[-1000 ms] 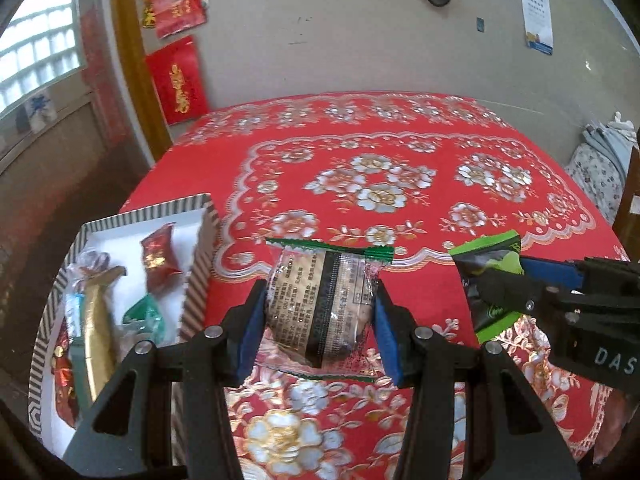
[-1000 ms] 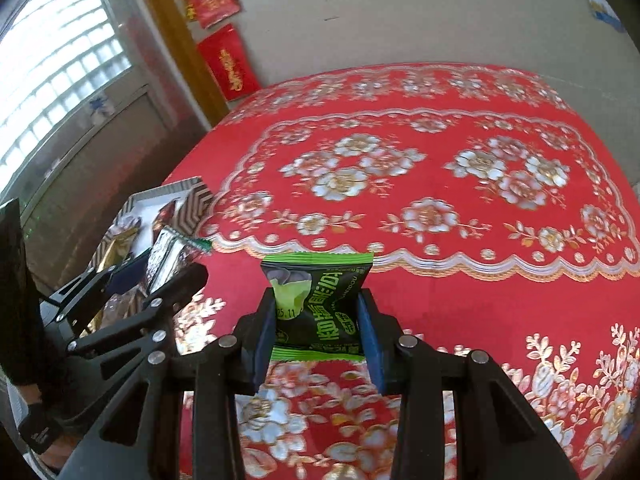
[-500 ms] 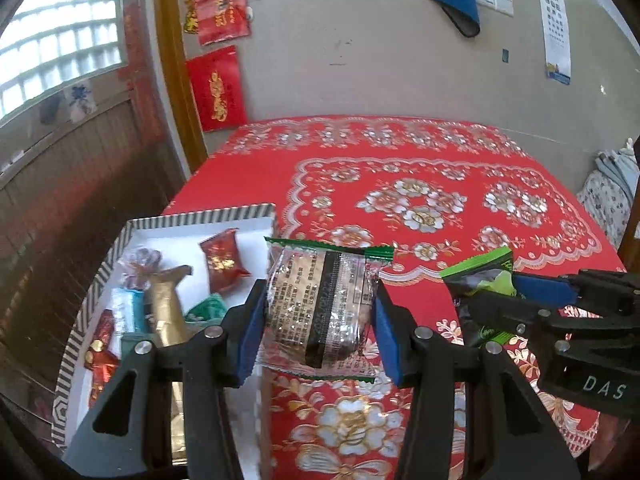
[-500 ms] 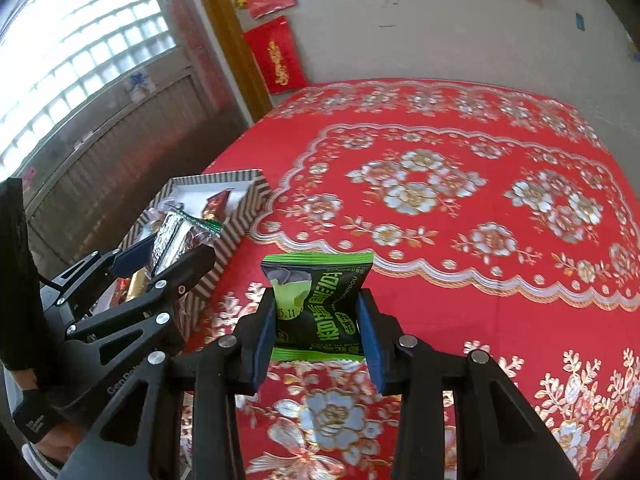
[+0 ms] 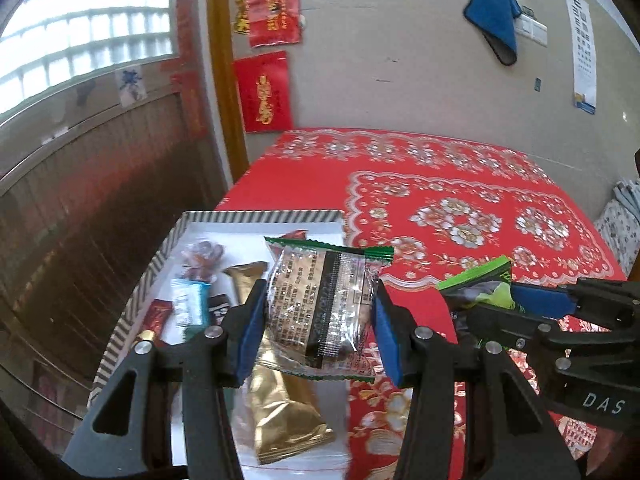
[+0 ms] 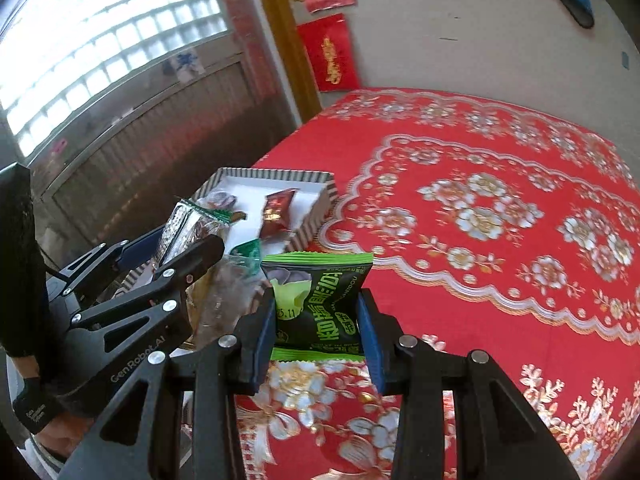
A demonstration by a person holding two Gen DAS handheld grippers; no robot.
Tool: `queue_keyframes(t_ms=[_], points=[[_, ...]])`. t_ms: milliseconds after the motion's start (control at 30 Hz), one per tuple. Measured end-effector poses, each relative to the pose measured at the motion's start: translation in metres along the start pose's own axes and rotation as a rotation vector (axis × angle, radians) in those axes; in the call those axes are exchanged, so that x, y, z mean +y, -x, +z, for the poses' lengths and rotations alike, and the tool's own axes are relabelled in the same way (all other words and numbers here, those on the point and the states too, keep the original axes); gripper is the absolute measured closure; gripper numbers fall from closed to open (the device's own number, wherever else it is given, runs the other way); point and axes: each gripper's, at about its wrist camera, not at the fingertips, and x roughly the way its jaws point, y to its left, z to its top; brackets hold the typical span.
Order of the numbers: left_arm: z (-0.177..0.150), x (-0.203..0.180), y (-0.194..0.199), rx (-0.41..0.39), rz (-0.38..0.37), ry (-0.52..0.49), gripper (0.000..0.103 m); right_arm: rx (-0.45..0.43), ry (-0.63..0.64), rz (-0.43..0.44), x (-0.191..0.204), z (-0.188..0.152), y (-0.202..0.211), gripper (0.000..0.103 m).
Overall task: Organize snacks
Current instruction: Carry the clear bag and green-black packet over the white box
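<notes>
red tablecloth (image 5: 460, 184) | L fingers (image 5: 320, 312) grip clear-wrapped snack (image 5: 320, 300) | R fingers (image 6: 318, 320) grip green packet (image 6: 320, 304), prob. peas

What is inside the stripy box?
The box holds wrapped snacks: a gold packet, a light blue one, a red one. The left tool and its clear packet hide others.

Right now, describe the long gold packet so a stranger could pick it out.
Find the striped-rim white box at the left edge of the red floral tablecloth. Inside it, the gold packet lies lengthwise among smaller sweets. It is the only plain metallic gold wrapper there, and the longest.
</notes>
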Motion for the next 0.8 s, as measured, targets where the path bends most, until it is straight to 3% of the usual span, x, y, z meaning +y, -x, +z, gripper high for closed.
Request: queue_keyframes(t_ms=[800], points=[[-0.020,0.088,0.003,0.021,0.123,0.140,0.052,0.068,0.108,0.069,0.063,0.020,-0.046,0.064]])
